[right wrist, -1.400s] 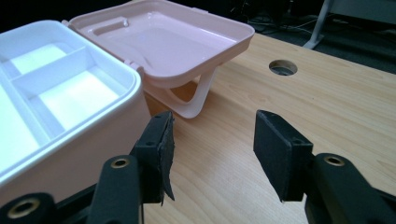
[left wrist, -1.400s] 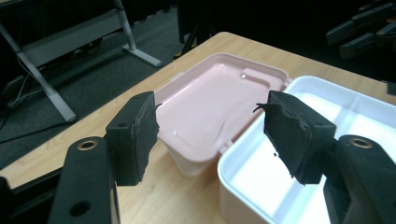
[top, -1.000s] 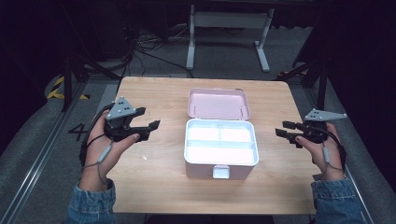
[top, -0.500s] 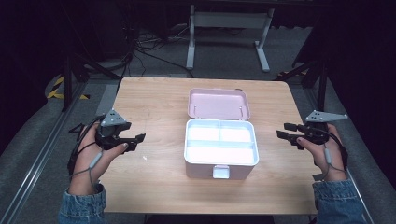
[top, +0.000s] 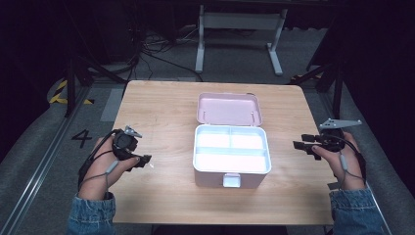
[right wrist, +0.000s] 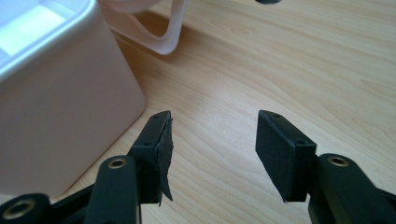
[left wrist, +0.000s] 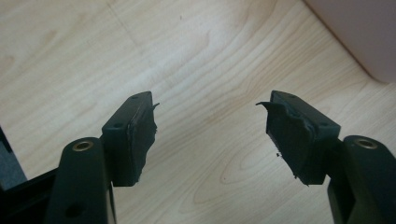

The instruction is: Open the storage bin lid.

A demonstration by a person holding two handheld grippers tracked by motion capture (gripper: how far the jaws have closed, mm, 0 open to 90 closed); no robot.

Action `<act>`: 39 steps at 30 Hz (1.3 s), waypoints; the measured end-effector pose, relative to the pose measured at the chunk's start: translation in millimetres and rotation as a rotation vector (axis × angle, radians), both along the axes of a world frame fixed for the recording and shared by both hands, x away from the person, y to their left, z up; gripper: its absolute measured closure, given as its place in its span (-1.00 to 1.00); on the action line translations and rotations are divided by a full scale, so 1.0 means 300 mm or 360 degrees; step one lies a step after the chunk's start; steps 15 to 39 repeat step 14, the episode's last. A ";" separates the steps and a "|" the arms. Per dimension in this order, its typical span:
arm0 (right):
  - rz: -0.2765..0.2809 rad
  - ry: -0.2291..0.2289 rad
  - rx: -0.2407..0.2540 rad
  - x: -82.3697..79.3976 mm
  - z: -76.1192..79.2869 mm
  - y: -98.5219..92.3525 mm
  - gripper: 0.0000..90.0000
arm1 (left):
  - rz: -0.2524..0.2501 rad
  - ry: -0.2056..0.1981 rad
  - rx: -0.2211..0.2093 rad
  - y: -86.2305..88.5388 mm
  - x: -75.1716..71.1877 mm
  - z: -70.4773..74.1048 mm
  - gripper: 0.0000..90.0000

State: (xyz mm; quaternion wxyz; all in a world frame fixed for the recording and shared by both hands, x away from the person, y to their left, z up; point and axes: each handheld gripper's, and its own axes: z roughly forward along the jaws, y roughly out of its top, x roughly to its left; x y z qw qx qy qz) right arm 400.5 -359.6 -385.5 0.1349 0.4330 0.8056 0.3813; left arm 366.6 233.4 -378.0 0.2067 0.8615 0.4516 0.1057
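Observation:
A pale pink box (top: pixel 231 169) sits open in the middle of the wooden table (top: pixel 161 107), its lid (top: pixel 229 108) laid back behind it and a white divided tray inside. My left gripper (top: pixel 146 159) is low over the table's left front, open, with bare wood between its jaws (left wrist: pixel 210 121). My right gripper (top: pixel 299 146) hovers just right of the box, open and holding nothing (right wrist: pixel 212 140). In the right gripper view the box wall (right wrist: pixel 56 107) stands close on the left and the lid's edge (right wrist: pixel 173 32) lies beyond.
A small latch tab (top: pixel 231 180) sticks out from the box's front. Off the table's far edge stand a metal frame (top: pixel 240 29) and cables on the dark floor. A corner of the box (left wrist: pixel 364 32) shows at the top right of the left gripper view.
My left gripper has moved toward the front left corner and lower to the table. My right gripper has hardly moved. The box stays as it was.

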 end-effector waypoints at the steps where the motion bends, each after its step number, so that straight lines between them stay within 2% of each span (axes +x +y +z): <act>1: -0.0003 0.0007 -0.0006 0.000 -0.002 0.000 0.04 | -0.0011 0.0020 0.0022 -0.003 0.002 -0.008 -0.27; 3: -0.0011 0.0015 -0.0012 -0.001 -0.005 -0.002 0.04 | -0.0021 0.0061 0.0033 -0.009 0.005 -0.022 -0.27; 5: -0.0010 0.0012 -0.0012 -0.002 -0.007 -0.005 0.04 | -0.0024 0.0070 0.0032 -0.017 0.008 -0.026 -0.28; 9: -0.0019 0.0012 -0.0007 -0.006 -0.007 -0.011 0.04 | -0.0048 0.0052 0.0019 -0.027 0.014 -0.025 -0.29; 13: -0.0023 0.0001 0.0004 -0.008 -0.005 -0.015 0.04 | -0.0062 0.0031 -0.0045 -0.022 0.021 -0.029 -0.29; 39: -0.0025 0.0002 0.0004 -0.009 -0.004 -0.015 0.04 | -0.0062 0.0031 -0.0045 -0.022 0.021 -0.029 -0.25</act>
